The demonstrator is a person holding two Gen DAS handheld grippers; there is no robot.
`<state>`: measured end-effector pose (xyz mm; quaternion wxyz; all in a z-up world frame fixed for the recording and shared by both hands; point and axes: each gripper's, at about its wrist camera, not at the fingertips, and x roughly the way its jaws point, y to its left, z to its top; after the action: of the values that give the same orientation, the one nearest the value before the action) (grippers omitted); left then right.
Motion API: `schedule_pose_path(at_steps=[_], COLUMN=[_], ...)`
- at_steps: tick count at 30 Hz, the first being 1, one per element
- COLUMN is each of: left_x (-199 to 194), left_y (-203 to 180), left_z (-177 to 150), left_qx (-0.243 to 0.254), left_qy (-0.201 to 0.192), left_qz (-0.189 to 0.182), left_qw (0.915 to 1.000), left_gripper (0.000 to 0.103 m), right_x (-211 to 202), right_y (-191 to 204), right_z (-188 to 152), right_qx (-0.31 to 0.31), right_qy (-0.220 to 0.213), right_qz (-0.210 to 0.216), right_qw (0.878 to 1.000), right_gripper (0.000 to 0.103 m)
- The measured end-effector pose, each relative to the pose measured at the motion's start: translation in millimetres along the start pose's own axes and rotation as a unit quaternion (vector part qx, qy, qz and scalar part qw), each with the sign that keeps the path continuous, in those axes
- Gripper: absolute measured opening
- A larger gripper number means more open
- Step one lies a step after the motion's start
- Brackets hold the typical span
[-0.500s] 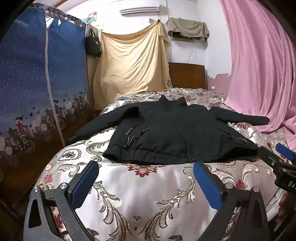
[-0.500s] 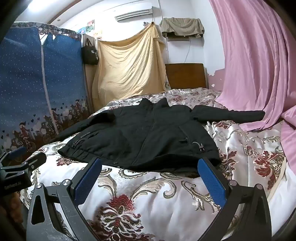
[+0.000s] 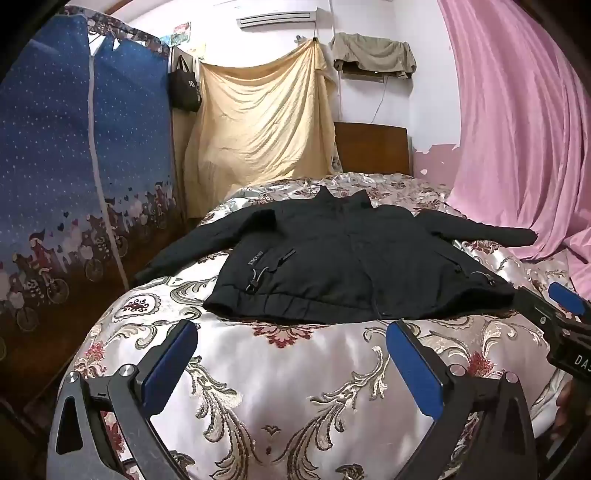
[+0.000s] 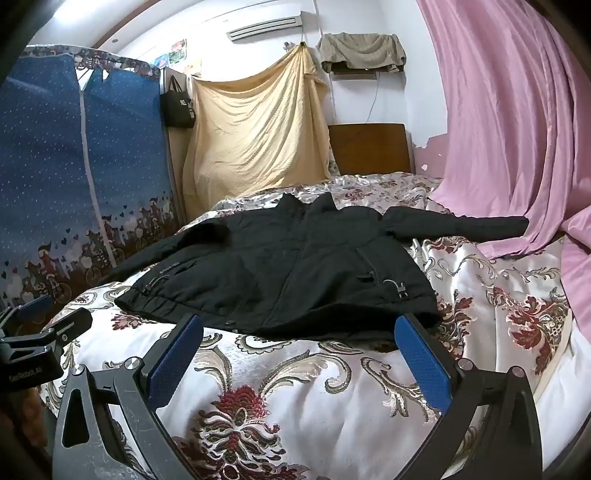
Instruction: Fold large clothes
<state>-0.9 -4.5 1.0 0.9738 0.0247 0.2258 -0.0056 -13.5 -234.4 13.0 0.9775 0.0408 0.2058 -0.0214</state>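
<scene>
We see a black padded zip-front jacket (image 3: 343, 266) spread flat and face up on a shiny cream satin bedspread with red and grey floral scrolls (image 3: 295, 387). Its collar points toward the brown wooden headboard (image 3: 371, 147) and its elasticated hem lies nearest us. Both sleeves are stretched outward, 1 reaching toward the blue star-dotted fabric wardrobe (image 3: 74, 147) and the other toward the pink draped curtain (image 3: 517, 129).

Our left gripper (image 3: 291, 365) hovers over bare bedspread just short of the hem, its 2 blue-padded fingers (image 3: 168, 365) spread wide with nothing between them. Our right gripper (image 4: 299, 358) hangs just beside the hem on the other side, its fingers equally wide apart and empty; the tips appear to sit at the hem's edge, but we cannot tell whether they touch the cloth. Each gripper shows at the edge of the other's view.

Behind the bed, a pale yellow cloth sheet (image 3: 258, 118) hangs on the wall beside a small black tote bag (image 3: 184, 88), and a white air conditioner (image 3: 277, 18) is mounted above.
</scene>
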Motion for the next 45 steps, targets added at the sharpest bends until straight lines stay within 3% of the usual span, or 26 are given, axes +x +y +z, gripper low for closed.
schedule_pose_path(at_steps=[45], left_x=[-3.6], left_y=[-1.9], left_z=[-0.2], left_qx=[0.009], left_qy=[-0.003], left_qz=[0.002], left_qw=[1.0], left_gripper=[0.103], right_x=[1.9], right_y=[-5.5], right_z=[0.4], right_qx=[0.007], right_qy=[0.005], right_qz=[0.003], right_qw=[1.0], right_gripper=[0.102])
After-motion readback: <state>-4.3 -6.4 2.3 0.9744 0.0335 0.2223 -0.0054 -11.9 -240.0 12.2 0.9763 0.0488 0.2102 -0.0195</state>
